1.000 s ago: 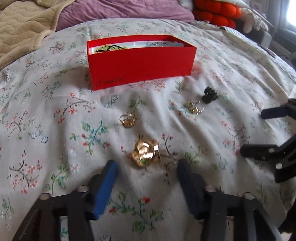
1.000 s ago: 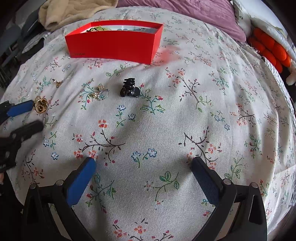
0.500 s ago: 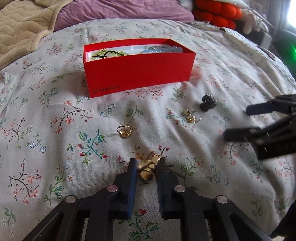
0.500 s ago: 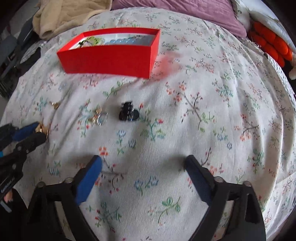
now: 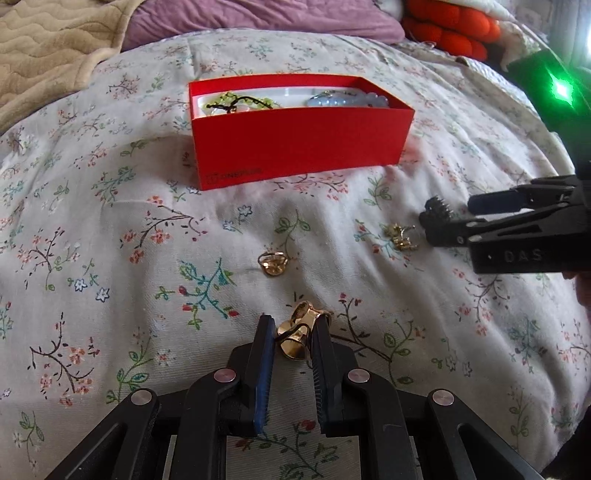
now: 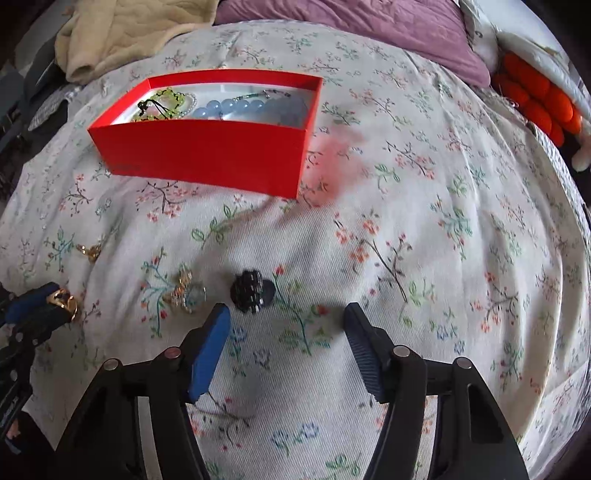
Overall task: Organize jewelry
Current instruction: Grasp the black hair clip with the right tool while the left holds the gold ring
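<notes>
The red box (image 5: pixel 299 144) sits open toward the far end of the floral bedspread (image 6: pixel 424 258), with broad bare cloth to its right and in front of the right gripper (image 6: pixel 288 317); a purple pillow (image 5: pixel 258 18) and tan blanket (image 5: pixel 44 44) bound the far edge. Four loose pieces lie in front of the box: one gold ring (image 5: pixel 272 263), one small gold cluster (image 5: pixel 399 236), one black clip (image 6: pixel 251 291), and one large gold piece (image 5: pixel 295 336). The left gripper (image 5: pixel 293 334) has its fingers narrow, clamped on the large gold piece against the cloth. The right gripper's jaws are closing, half wide, nothing between them; the clip lies just beyond its left fingertip. Inside the box lie two bead strings, one green (image 6: pixel 166 103), one blue (image 6: pixel 236 107).
</notes>
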`<action>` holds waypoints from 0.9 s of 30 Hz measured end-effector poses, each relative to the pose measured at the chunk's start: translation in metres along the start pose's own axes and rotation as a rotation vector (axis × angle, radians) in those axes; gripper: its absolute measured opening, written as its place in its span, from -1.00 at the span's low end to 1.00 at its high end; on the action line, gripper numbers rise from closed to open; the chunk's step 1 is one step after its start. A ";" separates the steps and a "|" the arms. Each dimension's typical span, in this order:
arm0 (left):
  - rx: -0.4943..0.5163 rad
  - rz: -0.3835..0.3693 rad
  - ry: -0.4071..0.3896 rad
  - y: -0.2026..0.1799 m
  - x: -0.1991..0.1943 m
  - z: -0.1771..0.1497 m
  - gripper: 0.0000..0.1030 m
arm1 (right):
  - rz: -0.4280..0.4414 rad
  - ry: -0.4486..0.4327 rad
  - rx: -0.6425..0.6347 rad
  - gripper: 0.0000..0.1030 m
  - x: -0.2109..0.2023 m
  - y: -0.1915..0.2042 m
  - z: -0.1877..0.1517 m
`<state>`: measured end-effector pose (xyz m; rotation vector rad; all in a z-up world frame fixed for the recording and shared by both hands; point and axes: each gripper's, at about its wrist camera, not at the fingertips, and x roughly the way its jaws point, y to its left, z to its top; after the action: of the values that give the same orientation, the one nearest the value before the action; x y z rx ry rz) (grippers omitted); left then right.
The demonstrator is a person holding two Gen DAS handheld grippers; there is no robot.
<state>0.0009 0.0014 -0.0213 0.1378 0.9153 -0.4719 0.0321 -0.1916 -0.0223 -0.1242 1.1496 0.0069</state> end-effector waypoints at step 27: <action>-0.057 -0.002 -0.009 0.013 -0.014 0.016 -0.73 | 0.068 0.065 0.060 -0.48 -0.005 0.008 0.020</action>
<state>0.0113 0.0124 -0.0017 0.0828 0.9191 -0.4471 0.0483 -0.1818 -0.0106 -0.0321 1.2170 0.0292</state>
